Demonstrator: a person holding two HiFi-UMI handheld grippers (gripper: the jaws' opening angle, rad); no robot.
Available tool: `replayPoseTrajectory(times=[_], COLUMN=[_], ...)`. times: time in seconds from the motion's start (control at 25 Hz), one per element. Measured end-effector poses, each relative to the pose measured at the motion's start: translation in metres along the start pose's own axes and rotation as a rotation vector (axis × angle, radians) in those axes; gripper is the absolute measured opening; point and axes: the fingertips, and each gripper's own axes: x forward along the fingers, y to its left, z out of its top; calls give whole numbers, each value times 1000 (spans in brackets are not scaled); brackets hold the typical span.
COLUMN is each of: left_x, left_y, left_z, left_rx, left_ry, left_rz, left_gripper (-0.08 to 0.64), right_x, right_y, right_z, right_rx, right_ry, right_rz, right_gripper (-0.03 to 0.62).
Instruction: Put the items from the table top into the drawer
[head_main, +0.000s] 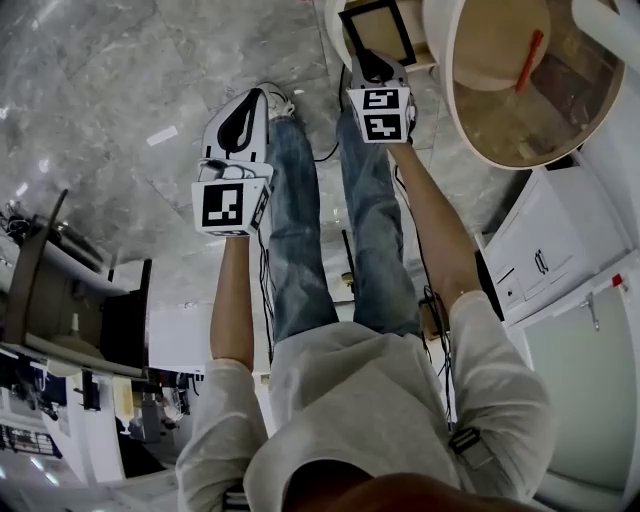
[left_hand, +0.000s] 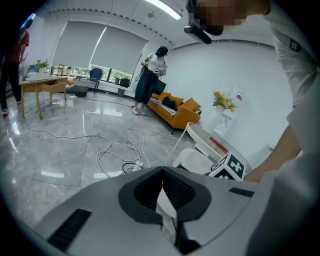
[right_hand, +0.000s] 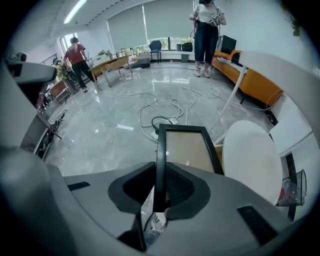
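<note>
My right gripper (head_main: 372, 62) (right_hand: 160, 170) is shut on the edge of a black-framed flat panel (head_main: 378, 30) (right_hand: 186, 149), which stands upright in the air beside the round white table (head_main: 462, 120). A red pen-like stick (head_main: 530, 58) lies on a round beige piece on that table. My left gripper (head_main: 243, 122) (left_hand: 162, 169) hangs over the floor left of the person's legs, shut with nothing between its fingers. A white cabinet with drawer fronts (head_main: 545, 255) stands at the right; its fronts look closed.
A round white stool (right_hand: 250, 157) stands under the panel, beside the table. Cables (right_hand: 157, 111) trail over the grey marble floor. An orange sofa (left_hand: 176, 107) and other people stand farther back. Dark furniture (head_main: 60, 300) is at the left.
</note>
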Motion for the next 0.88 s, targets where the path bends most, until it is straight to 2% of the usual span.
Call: replayPoseTrajectory(times=[0.28, 0.52, 0.88], left_x=[27, 42, 44], left_y=[-2, 1, 12], left_z=[-22, -36, -61], left_rx=[-15, -46, -88], left_ry=[25, 31, 46], left_rz=[-6, 1, 53], left_gripper=[15, 15, 15], right_x=[50, 95, 144], right_y=[-29, -45, -66], right_z=[-43, -70, -85], right_rx=[39, 9, -46], right_ry=[79, 183, 245], right_rz=[-18, -24, -26], right_gripper=[81, 81, 83])
